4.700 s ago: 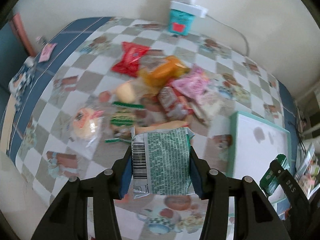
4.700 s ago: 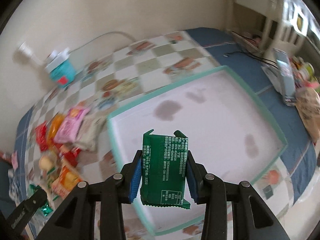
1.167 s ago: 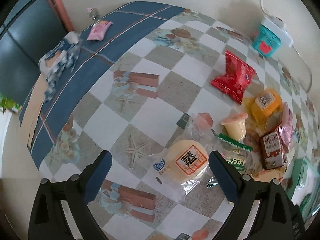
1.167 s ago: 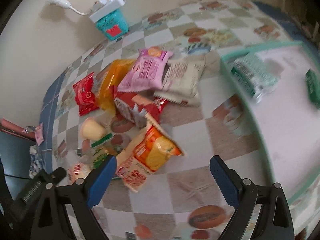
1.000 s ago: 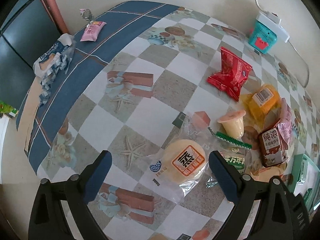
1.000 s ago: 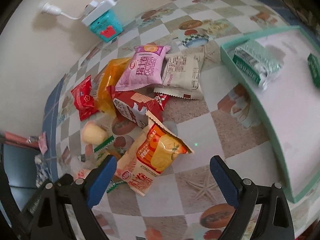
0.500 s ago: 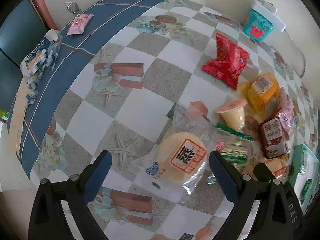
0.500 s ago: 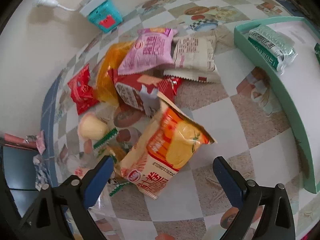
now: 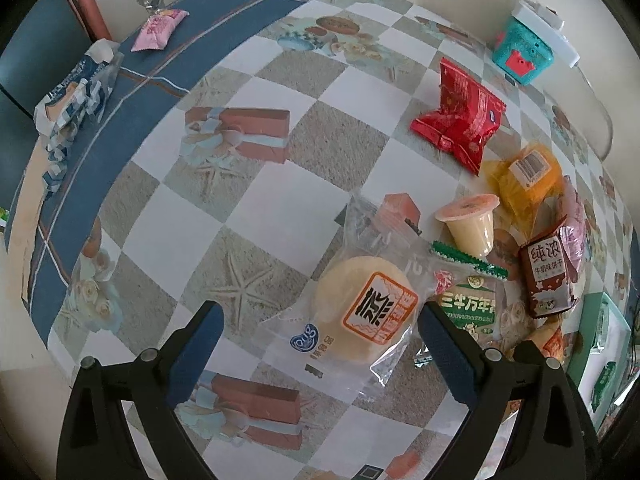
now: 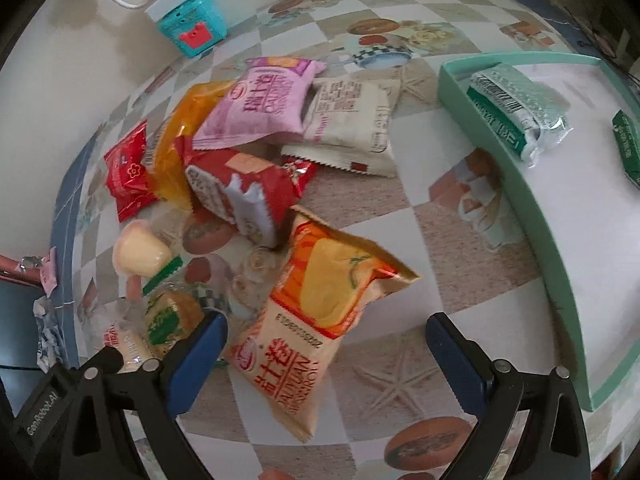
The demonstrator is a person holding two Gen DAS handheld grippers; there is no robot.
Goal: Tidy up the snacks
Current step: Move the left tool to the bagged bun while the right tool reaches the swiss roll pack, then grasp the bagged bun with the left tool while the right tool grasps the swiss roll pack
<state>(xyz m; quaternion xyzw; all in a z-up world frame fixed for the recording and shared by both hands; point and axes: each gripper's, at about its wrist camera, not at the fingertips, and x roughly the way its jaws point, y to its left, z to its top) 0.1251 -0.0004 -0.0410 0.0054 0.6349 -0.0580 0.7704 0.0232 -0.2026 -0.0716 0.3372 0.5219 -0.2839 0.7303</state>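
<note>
A pile of snack packets lies on the checkered tablecloth. My left gripper (image 9: 320,344) is open, its jaws either side of a round pale bun in a clear wrapper (image 9: 362,314). My right gripper (image 10: 326,356) is open above an orange packet (image 10: 316,316). A mint-green tray (image 10: 520,184) at the right holds a silver-green packet (image 10: 520,114) and a dark green packet (image 10: 628,148). Also in the pile: a pink packet (image 10: 266,102), a beige packet (image 10: 352,124), a red-and-white packet (image 10: 240,188), a small red packet (image 9: 460,118), a jelly cup (image 9: 472,224) and a brown packet (image 9: 546,276).
A teal box with a white power strip on top (image 10: 192,28) stands at the wall. A pink candy (image 9: 158,30) and a blue-white wrapper (image 9: 68,100) lie on the cloth's blue border near the table edge. The left part of the cloth bears no packets.
Both grippers held green packets 4.7 s ago; those now lie in the tray and both grippers are open. Over the last second each has dropped closer to the pile.
</note>
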